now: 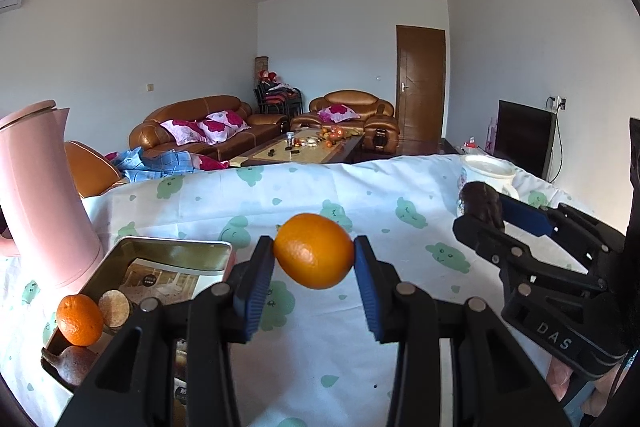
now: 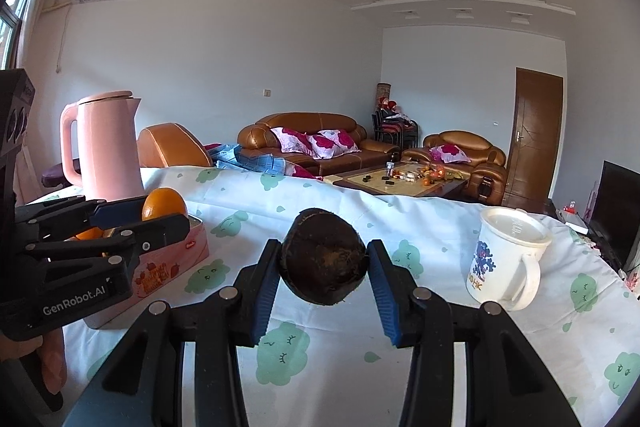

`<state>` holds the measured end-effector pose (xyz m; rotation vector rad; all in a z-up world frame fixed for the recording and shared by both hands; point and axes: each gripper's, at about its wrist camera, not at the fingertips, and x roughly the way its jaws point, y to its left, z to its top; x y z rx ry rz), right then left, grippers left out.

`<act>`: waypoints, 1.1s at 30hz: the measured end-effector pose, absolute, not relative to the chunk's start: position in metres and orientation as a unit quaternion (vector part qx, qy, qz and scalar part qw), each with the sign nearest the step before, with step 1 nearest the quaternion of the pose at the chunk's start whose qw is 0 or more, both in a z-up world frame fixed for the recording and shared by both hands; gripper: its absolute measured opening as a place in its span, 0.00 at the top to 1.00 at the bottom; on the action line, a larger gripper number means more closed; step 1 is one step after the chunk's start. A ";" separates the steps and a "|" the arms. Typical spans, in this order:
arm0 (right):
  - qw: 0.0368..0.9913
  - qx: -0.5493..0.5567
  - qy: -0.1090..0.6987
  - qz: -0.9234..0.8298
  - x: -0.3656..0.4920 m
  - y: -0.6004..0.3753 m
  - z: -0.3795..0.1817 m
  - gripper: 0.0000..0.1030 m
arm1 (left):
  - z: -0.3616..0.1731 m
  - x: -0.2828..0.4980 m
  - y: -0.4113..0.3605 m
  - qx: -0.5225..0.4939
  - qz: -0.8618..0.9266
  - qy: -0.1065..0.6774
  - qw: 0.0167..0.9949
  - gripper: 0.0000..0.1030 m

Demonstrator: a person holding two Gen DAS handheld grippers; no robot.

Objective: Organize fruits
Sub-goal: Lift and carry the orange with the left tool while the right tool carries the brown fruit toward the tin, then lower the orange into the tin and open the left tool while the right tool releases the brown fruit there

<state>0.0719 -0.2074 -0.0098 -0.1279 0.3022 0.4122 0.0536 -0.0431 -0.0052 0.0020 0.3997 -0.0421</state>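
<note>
Your left gripper (image 1: 314, 253) is clenched on an orange (image 1: 314, 251), both blue pads pressed to its sides, and it hangs in the air above the tablecloth (image 1: 320, 339). Your right gripper (image 2: 324, 263) grips a dark brown round fruit (image 2: 325, 261) the same way, also lifted off the cloth.

Near the left edge of the table sits an open tin (image 1: 176, 267), a printed card lying on its floor. In its near corner lie a small orange (image 1: 79, 319), a tan cut-faced piece (image 1: 115, 307) touching it, and a dark brown fruit (image 1: 72, 363) just in front of them. The tin's outer wall is pink with a printed label in the right wrist view.

Behind the tin, at the far left, stands a pink kettle (image 2: 108, 147) with its lid on. Toward the right edge stands a white mug (image 2: 506, 261) with a blue figure printed on it and a lid over its mouth.

The cloth is white with green cloud faces and drops. Beyond the table's far edge the room holds a brown leather sofa (image 2: 308, 143) with pink-flowered cushions, an armchair (image 2: 464, 151), a cluttered coffee table (image 2: 400, 183), a wooden door (image 2: 534, 131) and a dark TV (image 1: 524, 139) on the right.
</note>
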 end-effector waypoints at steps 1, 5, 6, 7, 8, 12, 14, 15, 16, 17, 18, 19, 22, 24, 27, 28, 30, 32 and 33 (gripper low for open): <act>0.964 -0.064 0.150 0.208 0.070 -0.205 -0.009 0.56 | -0.005 0.053 -0.041 -0.002 -0.020 0.200 0.980 0.59; 0.961 -0.062 0.148 0.225 0.062 -0.197 -0.005 0.56 | -0.005 0.049 -0.032 -0.007 -0.014 0.206 0.978 0.59; 0.960 -0.061 0.147 0.228 0.061 -0.196 -0.004 0.56 | -0.005 0.047 -0.030 -0.008 -0.013 0.207 0.978 0.59; 0.960 -0.061 0.147 0.232 0.059 -0.193 -0.003 0.56 | -0.005 0.046 -0.029 -0.008 -0.012 0.208 0.978 0.59; 0.959 -0.062 0.146 0.235 0.058 -0.191 -0.002 0.56 | -0.004 0.044 -0.027 -0.008 -0.011 0.207 0.978 0.59; 0.956 -0.063 0.148 0.247 0.055 -0.181 0.000 0.56 | -0.003 0.039 -0.020 -0.010 -0.008 0.208 0.978 0.59; 0.954 -0.065 0.148 0.251 0.054 -0.178 0.000 0.56 | -0.002 0.036 -0.016 -0.012 -0.005 0.209 0.978 0.59; 0.954 -0.065 0.148 0.253 0.054 -0.176 0.000 0.56 | -0.002 0.035 -0.014 -0.013 -0.004 0.210 0.978 0.59; 0.953 -0.066 0.148 0.256 0.054 -0.174 0.001 0.56 | -0.002 0.034 -0.012 -0.015 -0.002 0.211 0.977 0.59; 0.952 -0.067 0.148 0.258 0.053 -0.172 0.002 0.56 | -0.002 0.033 -0.010 -0.016 -0.002 0.212 0.977 0.59; 0.952 -0.066 0.148 0.260 0.053 -0.172 0.002 0.56 | -0.001 0.033 -0.007 -0.017 -0.001 0.213 0.977 0.59; 0.951 -0.065 0.149 0.263 0.053 -0.170 0.003 0.56 | -0.001 0.032 -0.005 -0.017 0.001 0.214 0.977 0.59; 0.948 -0.061 0.152 0.272 0.052 -0.164 0.005 0.56 | -0.001 0.029 0.002 -0.018 0.008 0.216 0.976 0.59; 0.947 -0.062 0.151 0.276 0.051 -0.161 0.007 0.56 | -0.001 0.027 0.008 -0.020 0.013 0.216 0.976 0.59; 0.945 -0.066 0.149 0.283 0.049 -0.154 0.009 0.56 | -0.001 0.025 0.016 -0.023 0.020 0.219 0.975 0.59; 0.945 -0.067 0.149 0.285 0.048 -0.151 0.009 0.56 | -0.001 0.024 0.018 -0.023 0.022 0.219 0.975 0.59; 0.943 -0.070 0.148 0.289 0.047 -0.147 0.011 0.56 | -0.002 0.022 0.023 -0.024 0.026 0.220 0.975 0.59; 0.942 -0.072 0.147 0.293 0.046 -0.142 0.011 0.56 | -0.002 0.021 0.027 -0.023 0.033 0.220 0.975 0.59; 0.941 -0.073 0.147 0.295 0.046 -0.141 0.012 0.56 | -0.002 0.020 0.029 -0.022 0.035 0.220 0.975 0.59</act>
